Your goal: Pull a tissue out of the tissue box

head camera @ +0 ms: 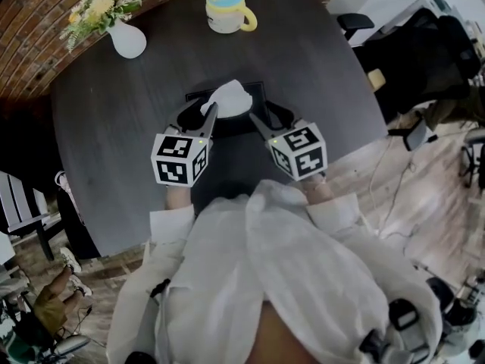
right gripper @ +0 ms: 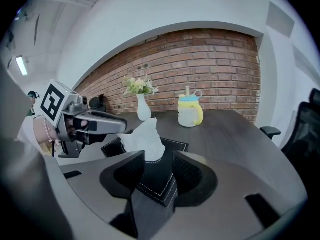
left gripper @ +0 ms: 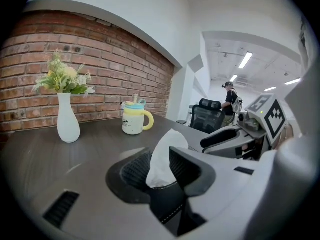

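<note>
A black tissue box [head camera: 255, 91] with white stitching sits mid-table, and a white tissue [head camera: 228, 98] stands up out of its top. My left gripper [head camera: 200, 115] is at the box's near left, its inner finger right beside the tissue. In the left gripper view the tissue [left gripper: 163, 156] rises between the open jaws of the left gripper [left gripper: 164, 168], above the box's edge [left gripper: 167, 204]. My right gripper [head camera: 270, 117] is at the box's near right. In the right gripper view the right gripper [right gripper: 157, 170] is open and straddles a box corner [right gripper: 156, 184], with the tissue [right gripper: 144, 140] just beyond it.
On the round dark table [head camera: 114, 150] a white vase of flowers [head camera: 126, 38] stands far left and a yellow and blue cup [head camera: 226, 10] at the far edge. Black office chairs [head camera: 424, 51] are off to the right. A person [left gripper: 231, 97] stands in the distance.
</note>
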The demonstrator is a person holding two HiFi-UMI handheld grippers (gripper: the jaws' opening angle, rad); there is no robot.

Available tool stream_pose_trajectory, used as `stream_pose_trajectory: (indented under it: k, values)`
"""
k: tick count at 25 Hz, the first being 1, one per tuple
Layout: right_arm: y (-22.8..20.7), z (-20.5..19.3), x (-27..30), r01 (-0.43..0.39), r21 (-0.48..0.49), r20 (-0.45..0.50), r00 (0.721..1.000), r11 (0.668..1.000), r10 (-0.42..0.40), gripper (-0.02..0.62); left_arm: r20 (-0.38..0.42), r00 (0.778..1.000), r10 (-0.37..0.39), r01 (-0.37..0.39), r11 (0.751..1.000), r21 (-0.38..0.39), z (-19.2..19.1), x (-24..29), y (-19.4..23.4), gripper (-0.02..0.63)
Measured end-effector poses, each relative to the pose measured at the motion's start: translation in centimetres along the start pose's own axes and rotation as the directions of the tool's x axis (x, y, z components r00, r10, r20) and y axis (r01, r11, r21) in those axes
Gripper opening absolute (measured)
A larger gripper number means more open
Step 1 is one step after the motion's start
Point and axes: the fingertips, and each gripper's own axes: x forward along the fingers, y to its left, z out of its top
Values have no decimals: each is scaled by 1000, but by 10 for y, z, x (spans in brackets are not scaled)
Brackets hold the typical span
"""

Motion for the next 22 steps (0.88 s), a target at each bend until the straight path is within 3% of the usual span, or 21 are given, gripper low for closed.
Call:
stream_pose_trajectory:
  k: [6,13,22]
  values:
    - [-15,-11,-2,-45,31,-28,999,999,46,172,-83,996,-24,28,999,40,-4,12,-6,134]
    - [-7,-27,4,-167,50,-96,981,985,171,200,-124,992,-9,14,999,45,-3,21,-4,173]
    - [-4,-27,6,-231,-54,-142,965,971,222,233,-182,983,-17,32,996,82,-1,40,-2,173]
